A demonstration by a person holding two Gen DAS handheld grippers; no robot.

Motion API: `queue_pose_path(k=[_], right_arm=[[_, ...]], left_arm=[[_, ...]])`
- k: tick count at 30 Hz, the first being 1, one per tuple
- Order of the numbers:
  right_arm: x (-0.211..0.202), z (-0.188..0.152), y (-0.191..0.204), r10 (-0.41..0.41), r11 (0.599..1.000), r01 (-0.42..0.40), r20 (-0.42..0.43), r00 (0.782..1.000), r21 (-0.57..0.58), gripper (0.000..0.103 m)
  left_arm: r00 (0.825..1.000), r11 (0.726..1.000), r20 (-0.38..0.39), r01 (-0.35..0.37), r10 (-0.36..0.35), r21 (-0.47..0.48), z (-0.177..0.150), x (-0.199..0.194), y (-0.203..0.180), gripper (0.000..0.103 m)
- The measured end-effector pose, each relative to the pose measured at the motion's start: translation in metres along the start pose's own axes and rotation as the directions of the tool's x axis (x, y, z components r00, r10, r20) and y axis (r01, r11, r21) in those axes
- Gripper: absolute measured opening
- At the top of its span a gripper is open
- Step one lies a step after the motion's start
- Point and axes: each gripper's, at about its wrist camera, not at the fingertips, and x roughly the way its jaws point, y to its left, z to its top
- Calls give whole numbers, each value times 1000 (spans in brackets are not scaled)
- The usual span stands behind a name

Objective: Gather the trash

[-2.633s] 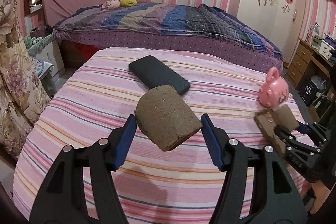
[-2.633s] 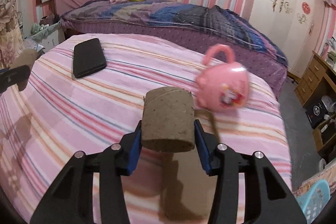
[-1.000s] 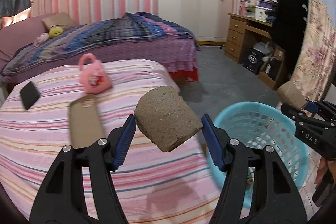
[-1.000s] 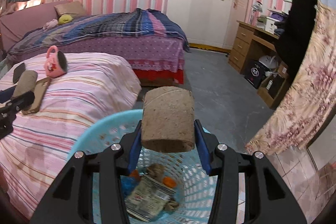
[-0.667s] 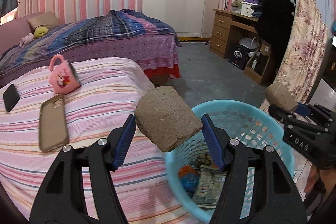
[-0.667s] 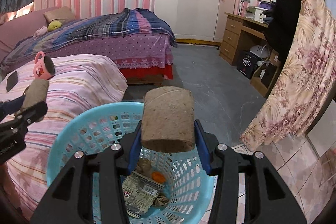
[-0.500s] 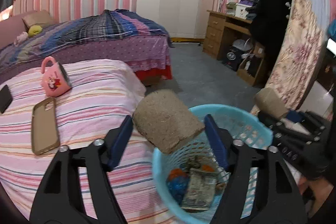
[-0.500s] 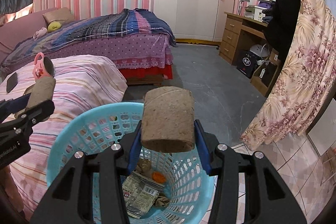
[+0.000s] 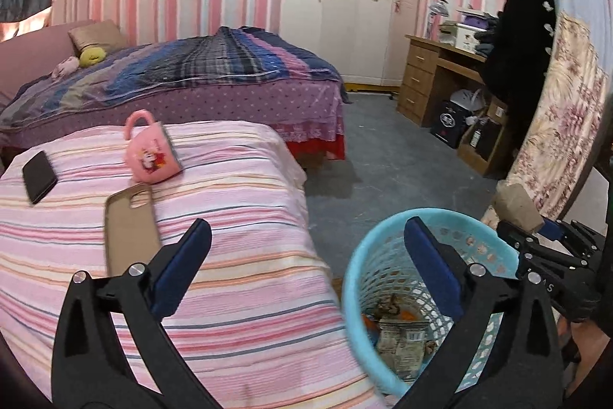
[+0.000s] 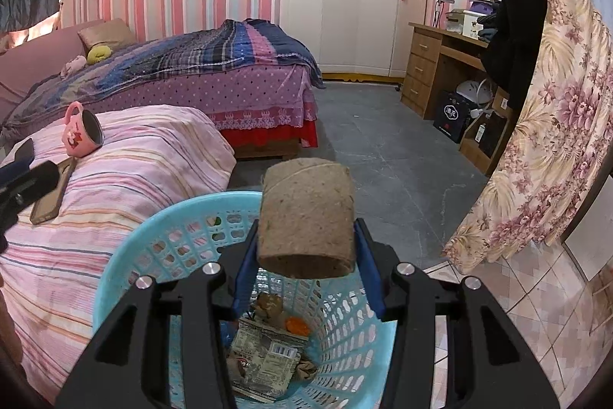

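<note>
**Brown roll over the blue basket**

Brown and fibrous, the cardboard roll [image 10: 306, 217] sits pinched between my right fingers [image 10: 306, 267], their blue pads pressed against both of its sides. It hangs upright directly above the light blue basket [image 10: 126, 255], whose perforated wall fills the lower part of my right view. Down in the basket lie a crumpled printed wrapper [image 10: 264, 359], a small orange scrap [image 10: 295, 324] and a brownish wad [image 10: 270, 303] beside it.

My left fingers [image 9: 306, 275] are spread wide apart and hold nothing; between their blue pads I see only the striped bedspread [image 9: 230, 294] and the basket's near rim [image 9: 348, 294]. They hover over the corner of the bed, just beside the basket, which stands on the floor against the bed's edge. From this side the roll [image 9: 517, 206] shows at the far right, in the other gripper [image 9: 544, 232], above the basket's far rim.

On the bedspread rest a pink mug [image 9: 151, 156] tipped on its side, a tan phone case [image 9: 128, 225] touching it, and a black phone [image 9: 38, 177] farther left. Beyond stand a second bed with a plaid blanket [image 9: 199, 68], a white wardrobe [image 9: 345, 6] and a wooden desk [image 9: 433, 75].
</note>
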Motion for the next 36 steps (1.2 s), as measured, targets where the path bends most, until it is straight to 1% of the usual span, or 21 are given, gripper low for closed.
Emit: queue_pose_path(k=[1,2,3,4,5,6,11,14,18,19,21,24,26,28,31,34,36], right_arm=[[1,0,2,5,1000,-5,-3,1000,1,48],[2,1,4,9,1000,-9,-4,1000,1,52],[2,1,5,8,1000,-8,-4,1000,0,60],[2,1,8,1,1000,-1,-3,1000,-5,64],[2,1,10,-1,1000,1,-4,1000,-9,72],[2,0,15,-4,1000,4,-10,1000,-14,78],[4,0,26,-19,1000,18,-19,1000,-19,92],[2,0,37,-20,999,19,-25,999,-25,96],[-5,1,53,-14,1000,14,-7,1000,-27,98],[-9,2,62,8,1000,-8,-6,1000,-20,98],[-12,0,65,17,1000,-17,-6,1000,-16,98],[-22,1,80,43,999,-43,8,999,-18,98],[-31,0,93,63,998,-63,28,998,-23,98],[-38,-1,102,84,996,-83,30,996,-26,98],[-51,-5,119,96,995,-94,43,994,-38,98],[-67,-17,140,125,990,-122,57,990,-66,98],[-73,-20,148,131,989,-126,61,990,-76,98]], left_arm=[[1000,1000,1,-9,9,-4,0,-2,5,97],[1000,1000,2,-22,22,-7,-1,-3,10,97],[1000,1000,4,-30,30,-9,-2,-5,13,97],[999,999,6,-40,40,-12,-3,-7,18,97],[999,999,8,-50,50,-15,-5,-10,23,97],[998,998,7,-55,55,-18,-5,-11,27,97],[995,995,20,-96,96,-24,-8,-28,50,97],[992,992,24,-124,125,-29,-11,-40,63,97],[985,986,43,-164,164,-20,-17,-63,80,97],[984,985,49,-173,174,-14,-19,-69,83,97],[982,983,51,-182,181,0,-23,-81,91,98],[977,979,56,-205,205,4,-30,-98,104,98],[974,976,60,-219,219,-7,-37,-112,117,98],[971,973,63,-230,230,-16,-43,-121,126,98],[965,967,58,-255,256,-22,-55,-133,142,98],[962,963,42,-268,270,-40,-67,-142,158,98],[963,962,38,-266,269,-56,-74,-148,163,98]])
